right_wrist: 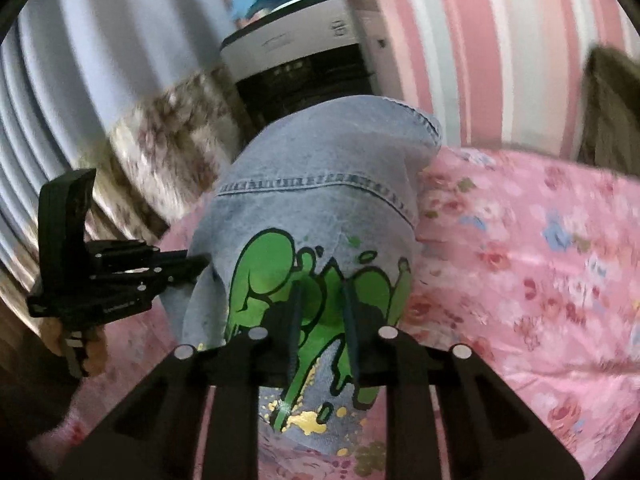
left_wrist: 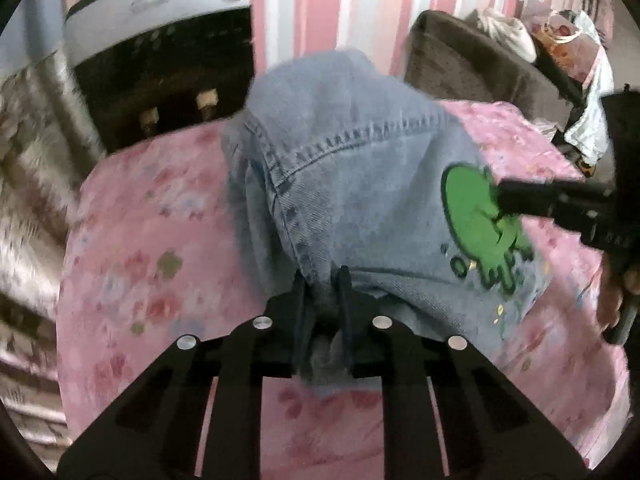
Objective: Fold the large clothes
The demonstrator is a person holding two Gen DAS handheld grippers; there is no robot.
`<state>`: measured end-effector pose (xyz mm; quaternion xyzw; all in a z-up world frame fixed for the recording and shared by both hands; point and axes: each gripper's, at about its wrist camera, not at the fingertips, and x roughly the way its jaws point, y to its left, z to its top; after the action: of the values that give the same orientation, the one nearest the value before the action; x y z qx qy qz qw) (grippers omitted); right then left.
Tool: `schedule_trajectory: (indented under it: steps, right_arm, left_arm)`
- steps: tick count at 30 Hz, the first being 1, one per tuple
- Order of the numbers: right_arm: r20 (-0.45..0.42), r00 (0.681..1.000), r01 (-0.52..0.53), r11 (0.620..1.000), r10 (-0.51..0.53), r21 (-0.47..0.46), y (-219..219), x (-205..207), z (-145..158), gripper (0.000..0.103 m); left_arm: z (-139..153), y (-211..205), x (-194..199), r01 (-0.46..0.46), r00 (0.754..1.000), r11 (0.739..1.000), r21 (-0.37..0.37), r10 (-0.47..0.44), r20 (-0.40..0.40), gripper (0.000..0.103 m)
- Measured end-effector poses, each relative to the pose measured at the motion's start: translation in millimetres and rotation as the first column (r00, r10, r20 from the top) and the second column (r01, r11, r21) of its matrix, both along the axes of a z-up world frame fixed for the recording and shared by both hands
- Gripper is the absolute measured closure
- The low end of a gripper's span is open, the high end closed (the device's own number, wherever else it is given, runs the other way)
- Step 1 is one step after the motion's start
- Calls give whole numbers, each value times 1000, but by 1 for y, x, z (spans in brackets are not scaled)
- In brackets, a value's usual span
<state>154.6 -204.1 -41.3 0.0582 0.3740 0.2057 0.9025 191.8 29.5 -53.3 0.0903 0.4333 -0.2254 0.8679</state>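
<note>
Denim fills the space between my left gripper (left_wrist: 323, 280) fingers, pinched tight at the near hem of the folded jeans (left_wrist: 352, 184). No earlier view backs any motion, so I only report the clamp. From the left wrist view, going left to right: a fuzzy brown-and-white blanket (left_wrist: 28, 184), a grey appliance (left_wrist: 160, 12) with a round badge I cannot read, the jeans lying on the pink floral bedsheet (left_wrist: 152, 240), then my right gripper (left_wrist: 500, 200) coming in over the green graffiti print (left_wrist: 472, 212). Its fingers are narrow and close on the printed denim, seen clearly from the right wrist view. That print forms bubble shapes, not legible lettering. Pink, white and grey striped wallpaper (left_wrist: 360, 8) backs the room, with a brown chair (left_wrist: 460, 60) at right.
</note>
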Motion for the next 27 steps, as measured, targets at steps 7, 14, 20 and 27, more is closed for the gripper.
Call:
schedule_trajectory:
  steps: [7, 14, 20, 27]
  right_arm:
    - [46, 999, 21, 980, -12, -198, 23, -13, -11, 84]
    - [61, 998, 27, 970, -13, -242, 19, 0, -24, 84]
    - [104, 994, 51, 973, -28, -226, 17, -10, -17, 83]
    - [201, 977, 109, 979, -73, -174, 5, -34, 10, 43]
  left_arm:
    - [-18, 8, -4, -37, 999, 999, -28, 38, 22, 81]
    - [-30, -9, 10, -43, 997, 999, 20, 41, 62, 72]
    - [-14, -8, -1, -96, 993, 995, 22, 94, 68, 64]
    - [7, 4, -9, -166, 979, 986, 4, 165, 116, 6]
